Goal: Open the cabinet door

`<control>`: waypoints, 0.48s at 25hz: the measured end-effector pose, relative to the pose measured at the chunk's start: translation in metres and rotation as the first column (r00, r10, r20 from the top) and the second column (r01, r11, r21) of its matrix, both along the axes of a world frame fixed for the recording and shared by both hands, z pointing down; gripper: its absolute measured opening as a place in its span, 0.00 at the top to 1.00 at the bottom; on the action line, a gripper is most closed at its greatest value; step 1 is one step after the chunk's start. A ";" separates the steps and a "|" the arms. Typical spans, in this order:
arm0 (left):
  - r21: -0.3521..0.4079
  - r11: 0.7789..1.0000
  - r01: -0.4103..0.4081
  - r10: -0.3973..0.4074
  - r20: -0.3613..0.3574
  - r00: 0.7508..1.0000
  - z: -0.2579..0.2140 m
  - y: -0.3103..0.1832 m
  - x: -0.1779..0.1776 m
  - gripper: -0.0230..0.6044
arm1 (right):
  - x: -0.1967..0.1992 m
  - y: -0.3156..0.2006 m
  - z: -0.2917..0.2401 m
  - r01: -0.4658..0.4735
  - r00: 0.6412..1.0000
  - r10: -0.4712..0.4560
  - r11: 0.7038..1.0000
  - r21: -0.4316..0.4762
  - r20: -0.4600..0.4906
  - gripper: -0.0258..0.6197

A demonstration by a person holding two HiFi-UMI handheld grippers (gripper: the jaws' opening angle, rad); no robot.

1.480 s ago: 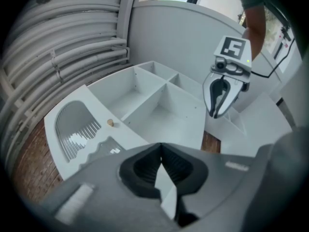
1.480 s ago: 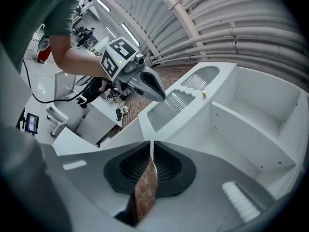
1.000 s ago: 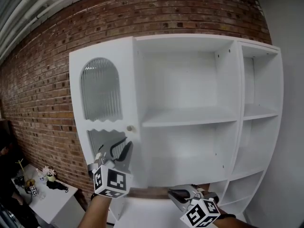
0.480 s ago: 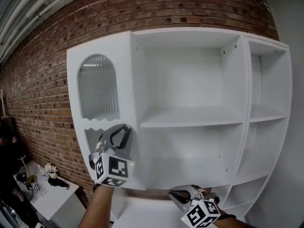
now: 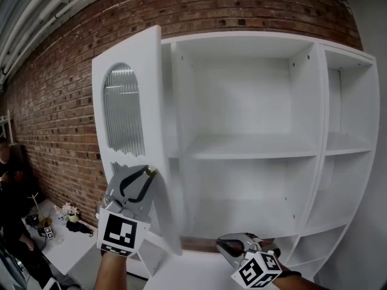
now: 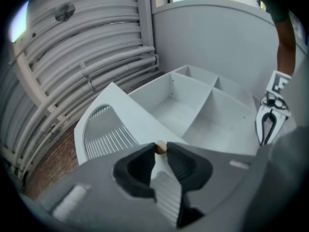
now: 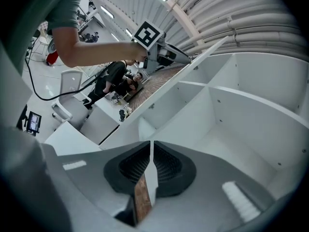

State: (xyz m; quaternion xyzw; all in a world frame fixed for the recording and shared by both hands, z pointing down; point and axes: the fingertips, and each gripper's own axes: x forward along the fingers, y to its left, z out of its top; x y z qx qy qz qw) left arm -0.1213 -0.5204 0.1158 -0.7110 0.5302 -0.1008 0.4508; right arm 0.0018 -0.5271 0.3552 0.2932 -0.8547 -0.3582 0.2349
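Brick wall [image 5: 60,101] behind cabinet [image 5: 254,156]; cluttered side table [image 5: 75,249] left of door [image 5: 154,101].

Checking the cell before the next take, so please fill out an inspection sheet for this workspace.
Surface: white ledge below the cabinet, only partly in view.
Job's things: white cabinet, shelves empty; cabinet door with a ribbed arched window stands open; door knob on its edge.
Clutter: small items on a side table at lower left.
Grippers: left gripper at the door knob, jaws opening, knob touching both tips; right gripper shut, empty, held low before the cabinet.
Cables: black cable on the floor.
Surroundings: brick wall, ceiling pipes, office chair, seated people.
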 end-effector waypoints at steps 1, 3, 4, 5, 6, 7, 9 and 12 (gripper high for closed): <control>-0.004 1.000 -0.015 0.015 -0.008 1.000 -0.001 0.010 -0.005 0.84 | -0.003 0.002 -0.001 0.007 1.000 -0.007 1.000 0.002 -0.002 0.92; 0.001 0.999 -0.050 0.050 -0.037 0.998 -0.004 0.030 -0.015 0.84 | -0.010 0.006 -0.003 0.022 1.000 -0.022 1.000 0.006 -0.004 0.92; 0.004 0.998 -0.059 0.059 -0.051 0.997 -0.005 0.040 -0.021 0.83 | -0.012 0.008 -0.004 0.028 1.000 -0.028 1.000 0.009 -0.005 0.92; 0.002 0.998 -0.058 0.058 -0.061 0.996 -0.005 0.050 -0.028 0.83 | -0.015 0.011 -0.005 0.034 0.999 -0.034 0.999 0.011 -0.005 0.92; -0.002 0.999 -0.050 0.050 -0.066 0.997 -0.005 0.059 -0.035 0.83 | -0.017 0.013 -0.006 0.039 0.999 -0.039 0.999 0.012 -0.006 0.92; -0.004 0.999 -0.037 0.037 -0.069 0.997 -0.005 0.067 -0.043 0.83 | -0.020 0.015 -0.006 0.045 0.999 -0.045 0.999 0.013 -0.006 0.92; -0.004 1.000 -0.002 0.002 -0.074 0.997 -0.004 0.085 -0.059 0.83 | -0.025 0.021 -0.007 0.059 0.998 -0.059 0.998 0.015 -0.007 0.92; -0.002 0.998 0.059 -0.059 -0.101 0.993 -0.003 0.109 -0.091 0.83 | -0.037 0.030 -0.009 0.080 0.997 -0.080 0.997 0.022 -0.010 0.92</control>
